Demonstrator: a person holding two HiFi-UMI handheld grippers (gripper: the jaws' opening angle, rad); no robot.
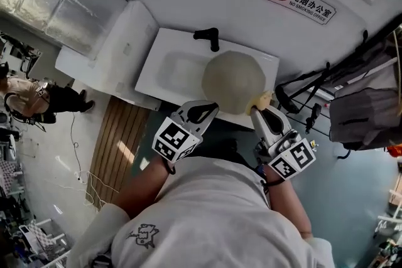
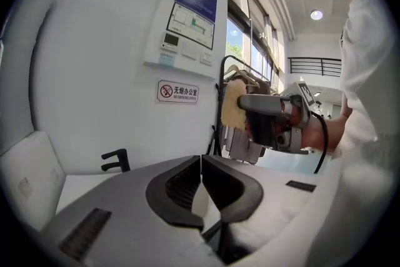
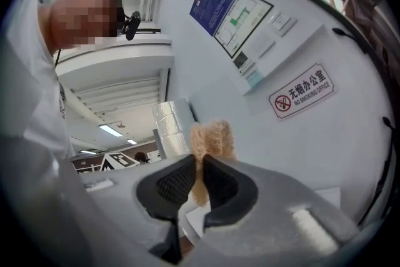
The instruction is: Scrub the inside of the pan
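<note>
The pan (image 1: 233,80) is a round beige shape sitting in the white sink (image 1: 164,69), below the black faucet (image 1: 209,37). My left gripper (image 1: 204,111) hovers at the pan's near left edge. In the left gripper view its jaws (image 2: 201,162) are shut, with nothing visibly held and the pan out of sight. My right gripper (image 1: 259,111) is at the pan's near right edge, shut on a tan scrub sponge (image 1: 264,99). The sponge's fibrous edge (image 3: 211,139) sticks out above the closed pads. The left gripper view also shows the sponge (image 2: 234,110).
A white counter (image 1: 107,53) adjoins the sink on the left. A no-smoking sign (image 1: 300,2) hangs on the wall behind. A rack with hanging bags (image 1: 361,113) stands at the right. A slatted wooden mat (image 1: 116,141) lies on the floor, where a person (image 1: 38,97) stands far left.
</note>
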